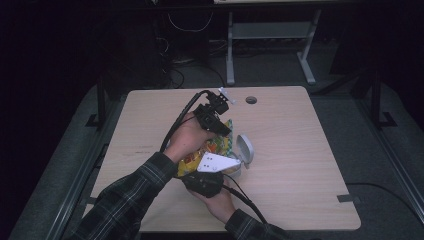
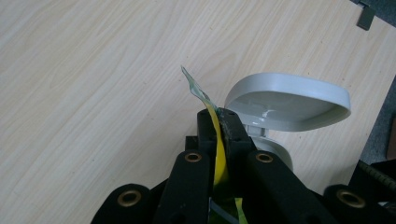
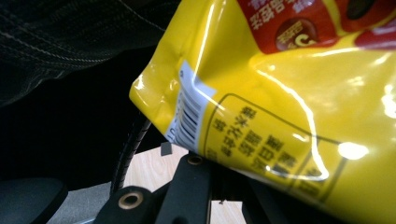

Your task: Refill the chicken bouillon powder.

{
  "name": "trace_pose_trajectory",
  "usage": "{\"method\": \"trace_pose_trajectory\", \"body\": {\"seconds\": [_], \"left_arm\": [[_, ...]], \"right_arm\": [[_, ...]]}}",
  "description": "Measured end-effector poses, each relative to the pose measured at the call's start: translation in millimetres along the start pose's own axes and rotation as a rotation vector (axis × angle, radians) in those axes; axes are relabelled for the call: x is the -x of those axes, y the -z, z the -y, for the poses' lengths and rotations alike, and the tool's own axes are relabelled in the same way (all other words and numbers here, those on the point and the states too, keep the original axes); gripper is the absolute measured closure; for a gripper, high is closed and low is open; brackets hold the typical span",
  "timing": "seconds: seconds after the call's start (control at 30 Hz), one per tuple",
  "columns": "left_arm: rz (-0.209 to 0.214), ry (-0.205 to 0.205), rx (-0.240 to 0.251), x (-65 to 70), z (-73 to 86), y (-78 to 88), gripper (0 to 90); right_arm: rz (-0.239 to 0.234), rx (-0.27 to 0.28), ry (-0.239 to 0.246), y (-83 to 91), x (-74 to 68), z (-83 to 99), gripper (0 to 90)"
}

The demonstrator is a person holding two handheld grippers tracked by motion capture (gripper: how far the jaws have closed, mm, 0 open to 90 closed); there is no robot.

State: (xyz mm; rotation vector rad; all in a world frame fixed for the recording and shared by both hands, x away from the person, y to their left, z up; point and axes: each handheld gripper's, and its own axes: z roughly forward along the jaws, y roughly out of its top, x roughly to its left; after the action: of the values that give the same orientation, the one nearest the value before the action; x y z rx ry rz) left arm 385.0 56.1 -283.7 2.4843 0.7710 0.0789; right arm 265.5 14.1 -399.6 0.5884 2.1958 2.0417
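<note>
We hold the yellow snack bag (image 1: 215, 147) with 2 grippers | left gripper (image 2: 218, 122) clamps its edge | right gripper (image 1: 207, 176) pinches its bottom | grey flip-lid bin (image 1: 244, 151) open just beside

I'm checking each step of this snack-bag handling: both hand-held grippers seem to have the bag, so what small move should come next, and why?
Probably pull the two apart slightly to tear the top seal. The left hand-held gripper is shut on the yellow snack bag at its thin top edge, the right hand-held gripper is shut on its lower part, and the small grey bin stands beside it with its lid open.
</note>
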Motion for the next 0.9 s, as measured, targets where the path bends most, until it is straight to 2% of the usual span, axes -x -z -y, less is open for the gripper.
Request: {"method": "trace_pose_trajectory", "body": {"seconds": [0.37,0.53,0.9], "left_arm": [[0.001,-0.006,0.006,0.4,-0.1,-1.2,89.3],[0.01,0.005,0.009,-1.3,3.2,-1.3,89.3],[0.037,-0.001,0.033,-2.7,7.6,7.0,89.4]], "right_arm": [[0.004,0.0,0.004,1.2,0.7,0.4,90.0],[0.001,-0.011,0.012,-0.1,0.0,2.0,90.0],[-0.001,-0.03,0.027,-1.4,-0.8,5.1,90.0]]}}
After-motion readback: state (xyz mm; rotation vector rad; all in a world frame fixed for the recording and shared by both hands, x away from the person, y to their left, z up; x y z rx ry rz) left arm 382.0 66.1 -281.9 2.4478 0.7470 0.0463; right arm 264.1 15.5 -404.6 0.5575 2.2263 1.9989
